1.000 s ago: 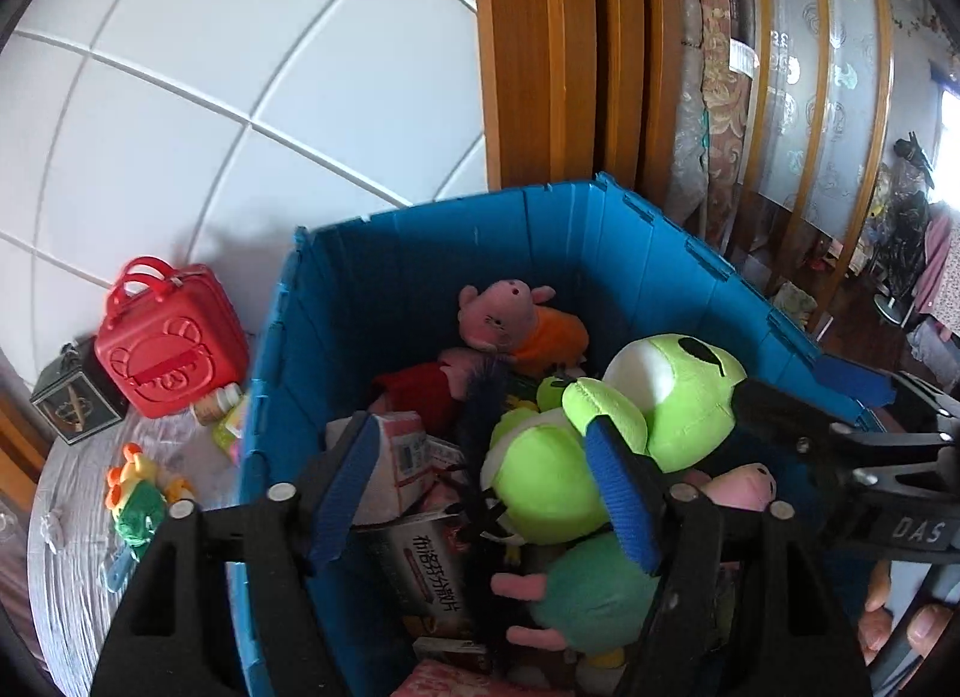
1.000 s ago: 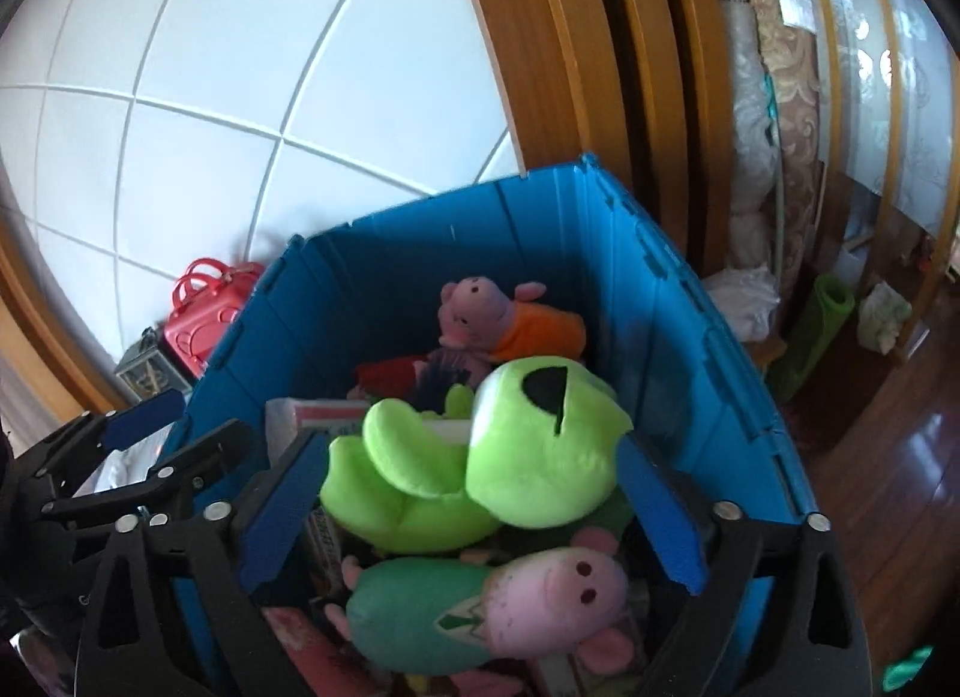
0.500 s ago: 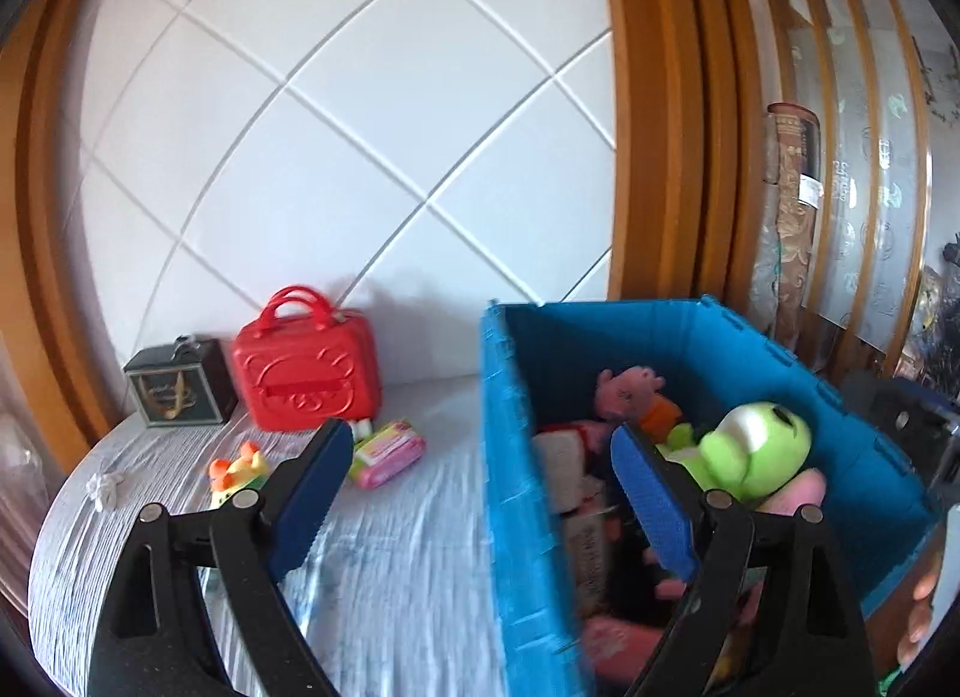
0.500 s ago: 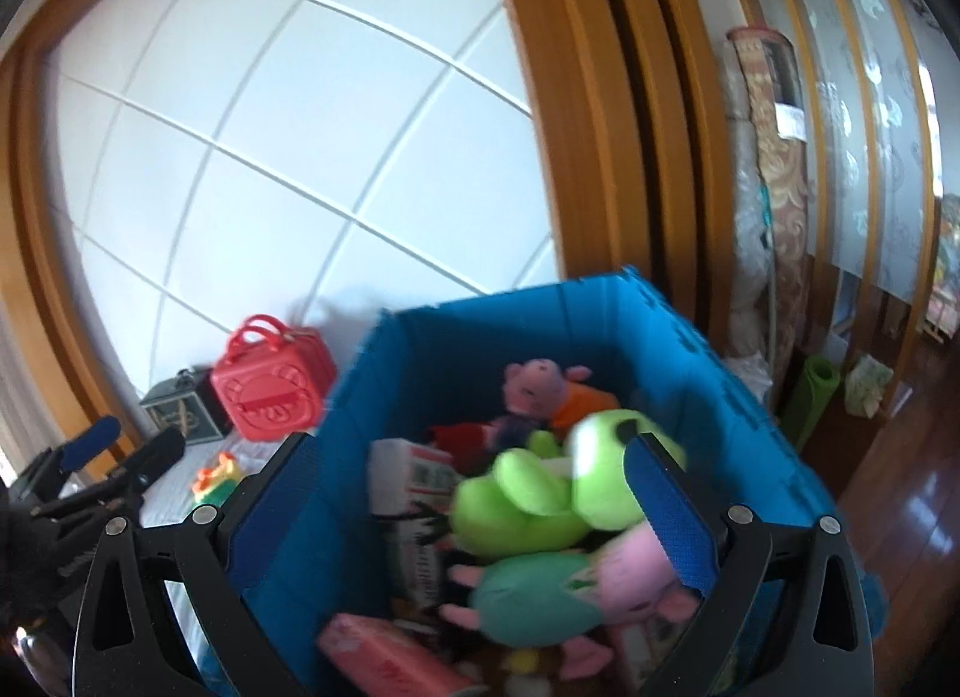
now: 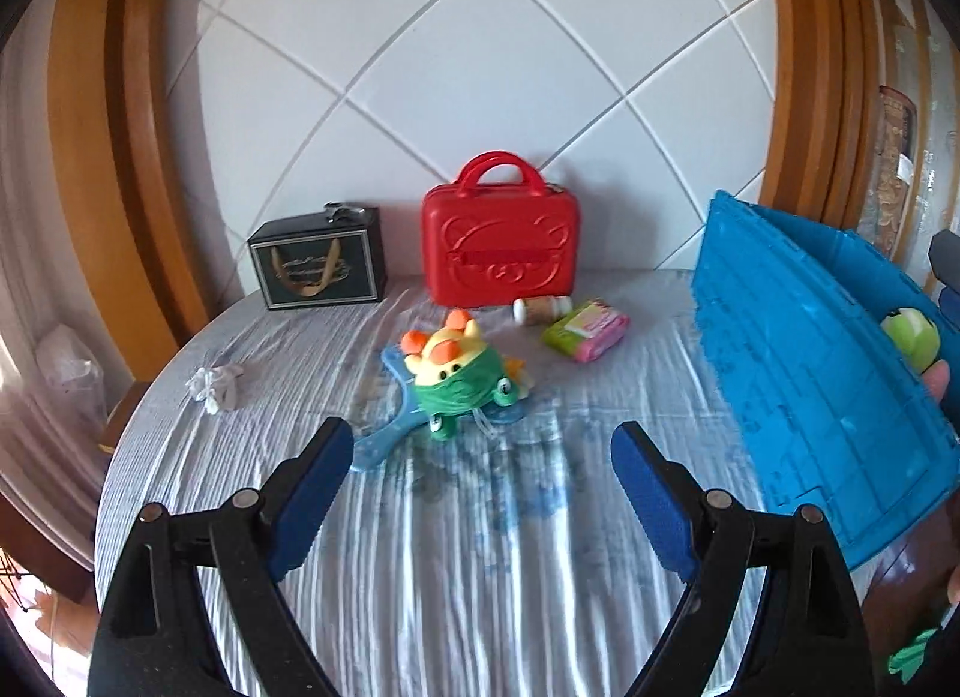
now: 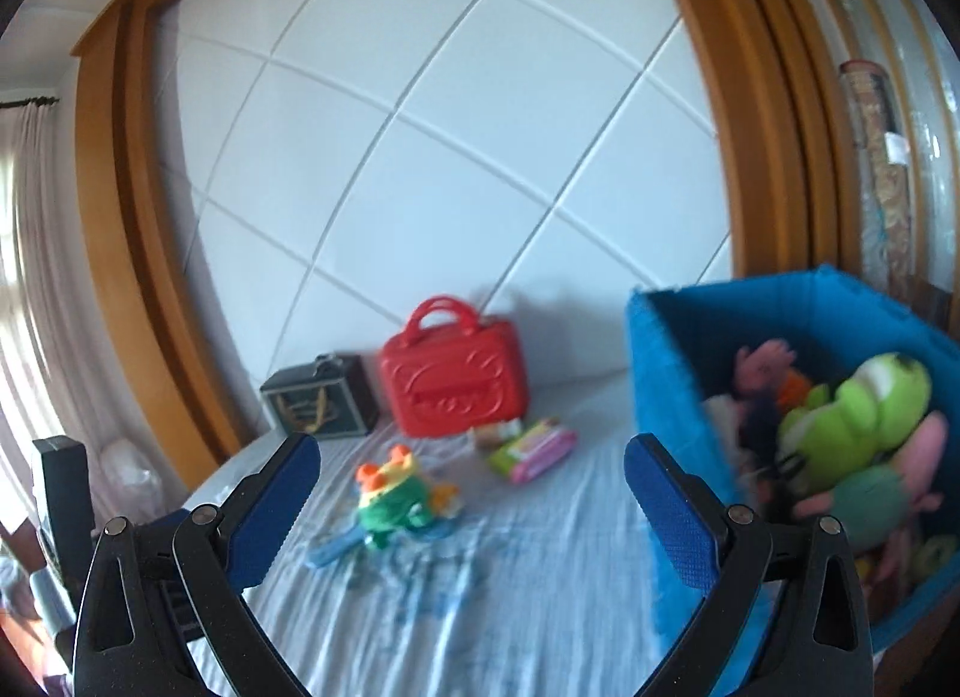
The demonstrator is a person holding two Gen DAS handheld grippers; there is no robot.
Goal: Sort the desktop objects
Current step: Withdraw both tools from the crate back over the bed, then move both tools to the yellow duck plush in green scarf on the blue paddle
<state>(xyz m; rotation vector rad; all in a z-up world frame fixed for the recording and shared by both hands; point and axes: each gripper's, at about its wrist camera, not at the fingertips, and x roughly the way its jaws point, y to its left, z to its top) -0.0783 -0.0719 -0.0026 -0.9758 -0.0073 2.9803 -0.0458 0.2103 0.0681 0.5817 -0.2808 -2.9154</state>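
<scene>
Home room, curtain [image 6: 36, 253], plush toys [image 6: 852, 415], cloth-covered table [image 5: 480, 517]

Soft daylight fills both views, brightest at the far left edge. The red case [image 5: 500, 244] casts a faint shadow on the white wall [image 5: 480, 67]. The right wrist view is motion-blurred. Fisheye distortion bends the edges, and the corners go black.

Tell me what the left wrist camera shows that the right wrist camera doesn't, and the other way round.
Only the left wrist view shows the crumpled white tissue on the cloth and the small bottle lying clearly before the case. Only the right wrist view looks into the blue bin, showing the pink plush and pink-and-green plush. Both share the red case, black gift box, yellow-green plush toy, pink-green packet, green frog plush, and open, empty grippers: left gripper, right gripper.
</scene>
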